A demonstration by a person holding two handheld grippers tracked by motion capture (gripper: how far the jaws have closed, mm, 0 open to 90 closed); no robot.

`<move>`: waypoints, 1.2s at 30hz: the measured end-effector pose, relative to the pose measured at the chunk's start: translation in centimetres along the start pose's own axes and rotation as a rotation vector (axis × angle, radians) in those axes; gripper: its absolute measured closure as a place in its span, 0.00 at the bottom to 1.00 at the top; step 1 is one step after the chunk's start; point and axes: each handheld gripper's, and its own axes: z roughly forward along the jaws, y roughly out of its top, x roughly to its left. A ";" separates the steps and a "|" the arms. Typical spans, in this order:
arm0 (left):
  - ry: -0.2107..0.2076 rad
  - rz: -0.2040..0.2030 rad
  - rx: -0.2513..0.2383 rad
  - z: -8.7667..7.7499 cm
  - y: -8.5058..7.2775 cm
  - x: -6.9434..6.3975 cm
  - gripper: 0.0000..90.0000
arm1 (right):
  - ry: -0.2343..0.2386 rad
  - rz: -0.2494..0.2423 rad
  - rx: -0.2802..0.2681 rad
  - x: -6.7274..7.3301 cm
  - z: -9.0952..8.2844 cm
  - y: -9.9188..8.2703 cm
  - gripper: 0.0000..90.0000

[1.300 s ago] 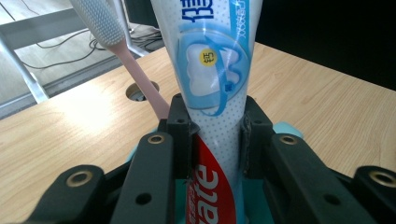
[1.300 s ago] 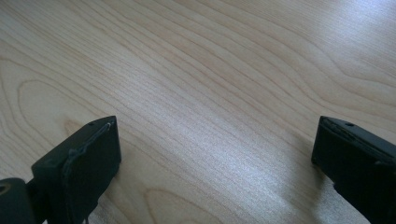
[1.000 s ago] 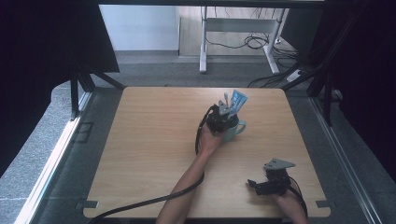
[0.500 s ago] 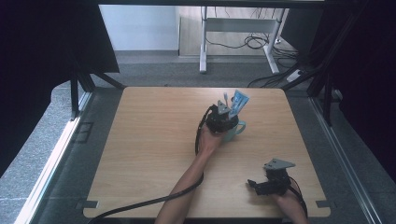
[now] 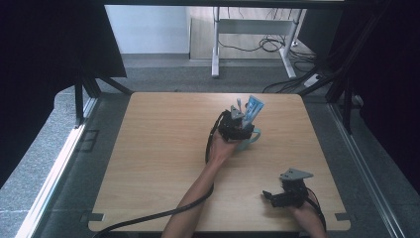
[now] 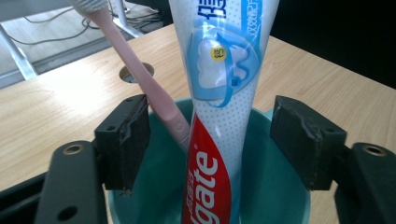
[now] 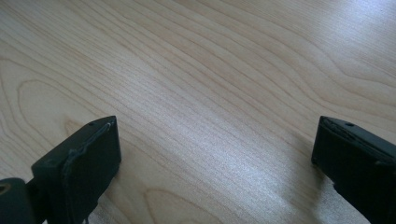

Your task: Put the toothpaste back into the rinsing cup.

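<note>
Nothing moved; left tongs [image 6: 212,140] spread around toothpaste tube [image 6: 219,121] in cup [image 6: 261,196]; right tongs [image 7: 212,158] spread over table [image 7: 210,70]

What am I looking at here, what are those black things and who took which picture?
A person sits at a wooden table holding a hand-operated gripper in each hand. One camera looks down from above; one rides on each gripper, looking along its black fingers. The left gripper is open, its fingers on either side of a toothpaste tube that stands with a pink toothbrush in a teal cup. Nothing is gripped. The right gripper is open over bare wood near the table's front edge.
</note>
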 end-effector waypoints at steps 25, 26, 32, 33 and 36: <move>-0.014 0.034 0.011 -3.2 0.3 -0.1 0.00 | -0.001 0.000 0.000 0.0 0.0 0.0 0.01; -0.013 0.034 0.008 -3.4 0.3 -0.1 0.00 | -0.001 0.000 0.000 0.0 0.0 0.0 0.01; -0.011 0.029 0.002 -4.4 -0.1 0.3 0.00 | -0.001 0.000 0.000 0.0 0.0 0.0 0.01; -0.013 0.027 0.003 -4.6 -0.2 0.4 0.00 | -0.001 0.000 0.000 0.0 0.0 0.0 0.01; -0.012 0.023 0.002 -5.0 -0.5 0.6 0.00 | -0.001 0.000 0.000 0.0 0.0 0.0 0.01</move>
